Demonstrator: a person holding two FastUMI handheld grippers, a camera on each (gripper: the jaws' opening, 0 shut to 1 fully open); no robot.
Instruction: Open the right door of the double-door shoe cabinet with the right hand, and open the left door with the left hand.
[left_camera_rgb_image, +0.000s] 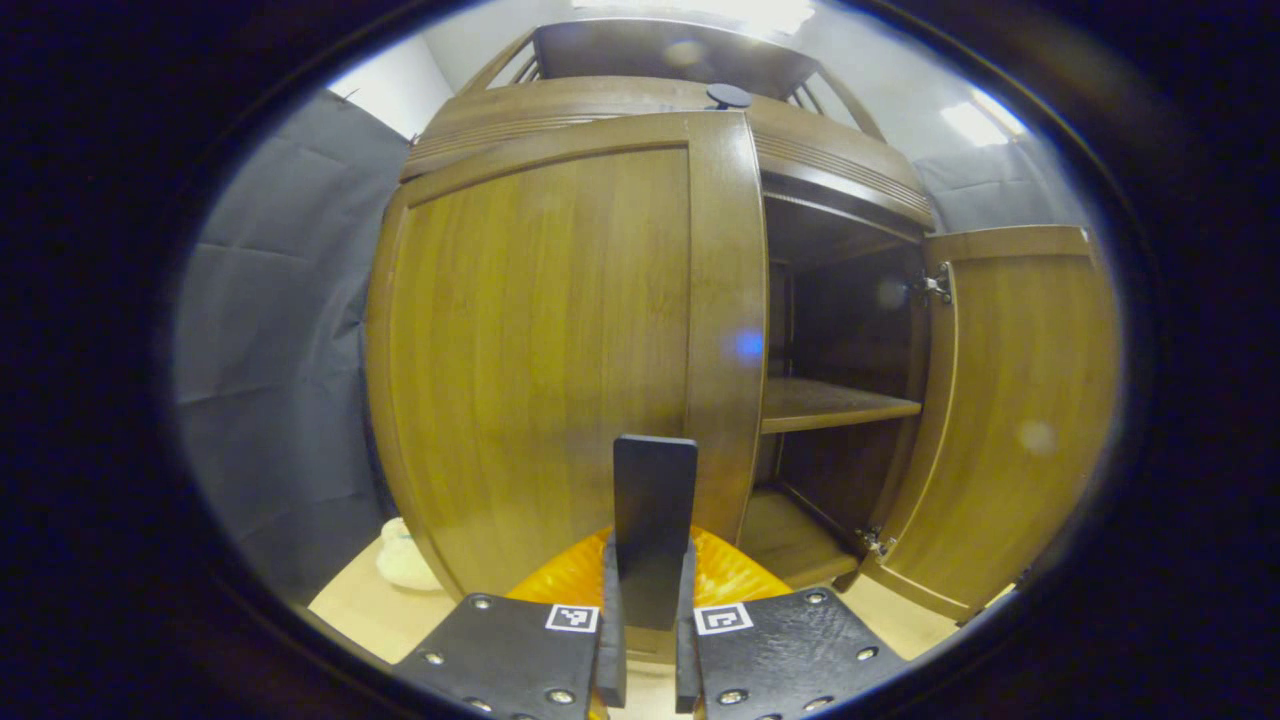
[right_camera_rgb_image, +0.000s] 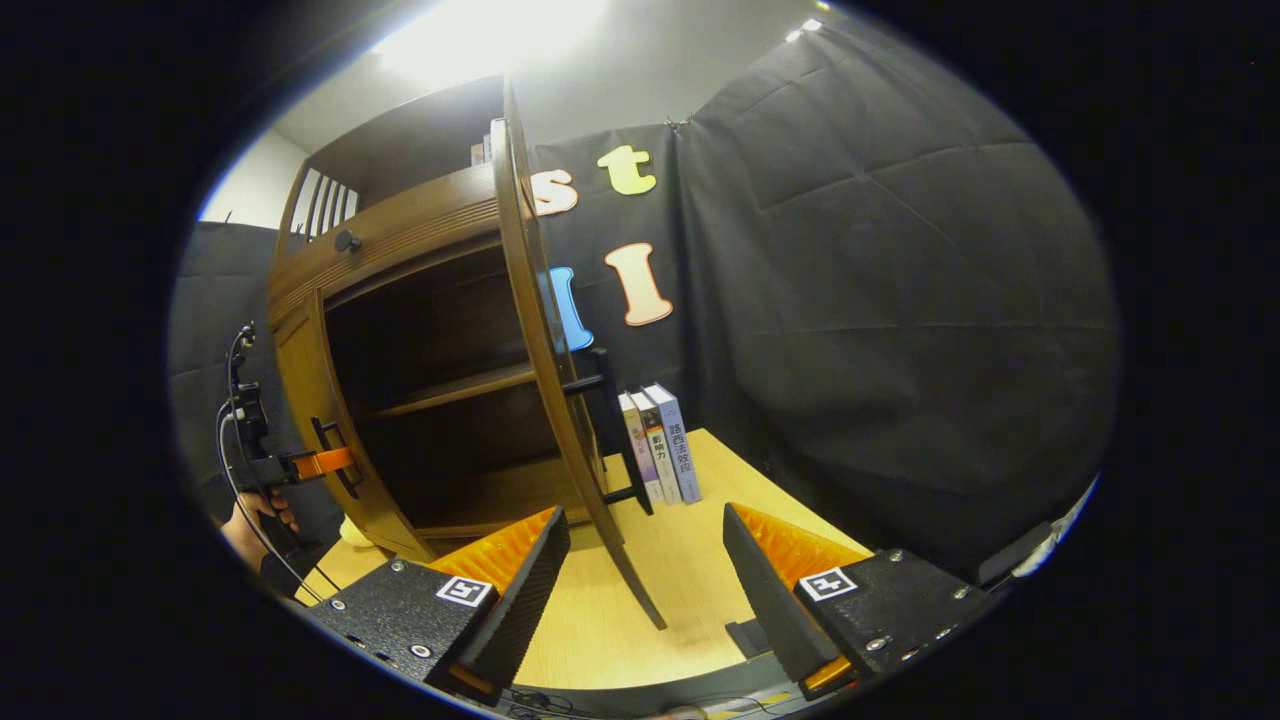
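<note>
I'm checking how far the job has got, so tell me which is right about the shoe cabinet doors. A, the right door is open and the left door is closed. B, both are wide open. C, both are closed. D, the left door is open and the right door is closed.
A: in the left gripper view the right door stands swung out, baring the shelf, while the left door sits flat against the cabinet front.

books (right_camera_rgb_image: 660, 445): three upright, on tabletop (right_camera_rgb_image: 700, 560) | white object (left_camera_rgb_image: 405, 560): beside cabinet base, unclear
</note>
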